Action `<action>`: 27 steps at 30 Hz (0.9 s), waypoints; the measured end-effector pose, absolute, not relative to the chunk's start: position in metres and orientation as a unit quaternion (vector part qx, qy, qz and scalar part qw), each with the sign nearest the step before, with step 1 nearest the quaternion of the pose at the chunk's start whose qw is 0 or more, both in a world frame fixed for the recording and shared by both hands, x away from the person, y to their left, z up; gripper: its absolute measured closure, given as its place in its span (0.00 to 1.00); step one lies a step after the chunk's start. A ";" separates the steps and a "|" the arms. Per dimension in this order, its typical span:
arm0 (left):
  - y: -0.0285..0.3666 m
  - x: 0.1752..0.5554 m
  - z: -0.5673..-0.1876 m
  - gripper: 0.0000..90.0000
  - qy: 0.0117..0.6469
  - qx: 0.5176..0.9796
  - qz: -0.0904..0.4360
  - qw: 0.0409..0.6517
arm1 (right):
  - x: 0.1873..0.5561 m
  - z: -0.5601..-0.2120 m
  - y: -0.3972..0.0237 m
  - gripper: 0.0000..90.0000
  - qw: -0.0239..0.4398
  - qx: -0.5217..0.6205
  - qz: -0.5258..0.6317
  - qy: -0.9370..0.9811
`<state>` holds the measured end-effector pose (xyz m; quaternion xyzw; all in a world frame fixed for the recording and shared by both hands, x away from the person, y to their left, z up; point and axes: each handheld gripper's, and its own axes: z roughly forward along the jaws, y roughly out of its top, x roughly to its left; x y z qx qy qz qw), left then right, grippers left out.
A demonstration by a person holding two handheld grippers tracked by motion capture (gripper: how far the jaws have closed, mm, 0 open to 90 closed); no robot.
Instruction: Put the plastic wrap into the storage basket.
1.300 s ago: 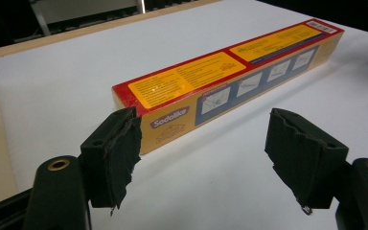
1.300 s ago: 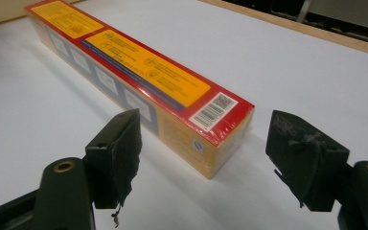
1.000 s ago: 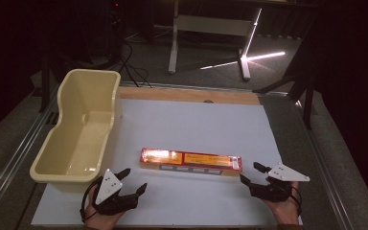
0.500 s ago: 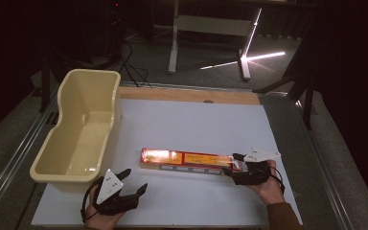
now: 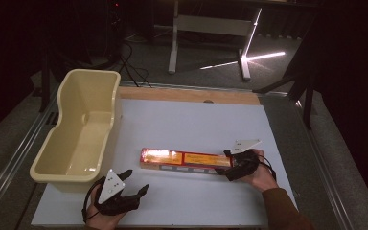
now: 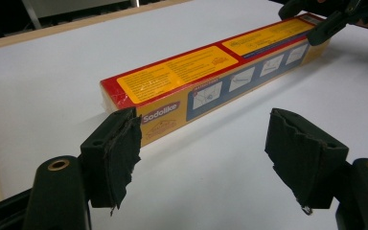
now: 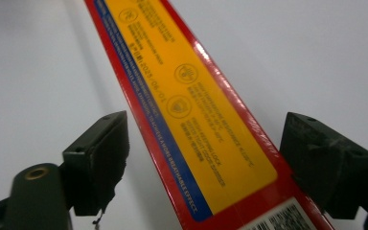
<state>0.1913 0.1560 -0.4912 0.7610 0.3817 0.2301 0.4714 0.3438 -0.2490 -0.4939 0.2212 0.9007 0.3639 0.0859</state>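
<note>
Right hand-held gripper point(image 5: 230, 165) spreads wide astride the long box point(image 5: 186, 160); left hand-held gripper point(image 5: 133, 183) gapes empty.

High view: fixed above the near edge, facing forward and down, far enough to take in the whole white tabletop point(image 5: 187, 124) and the dark floor beyond. Left gripper view: low over the tabletop, looking along its own jaws toward the long box point(image 6: 211, 79) from just beside its near end. Right gripper view: very close above the box's other end, looking down its length. Shared across all three: the box.
</note>
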 end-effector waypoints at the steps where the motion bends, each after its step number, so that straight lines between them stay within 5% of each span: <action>1: 0.156 0.191 -0.491 0.31 0.382 0.761 0.230 0.470 | 0.344 -0.494 -0.249 0.18 0.086 0.221 0.364 0.901; 13: 0.156 0.191 -0.491 0.31 0.383 0.761 0.231 0.470 | 0.351 -0.503 -0.239 0.19 0.096 0.224 0.323 0.915; 27: 0.155 0.189 -0.492 0.31 0.386 0.759 0.232 0.470 | 0.325 -0.498 -0.269 0.40 0.118 0.340 0.312 0.879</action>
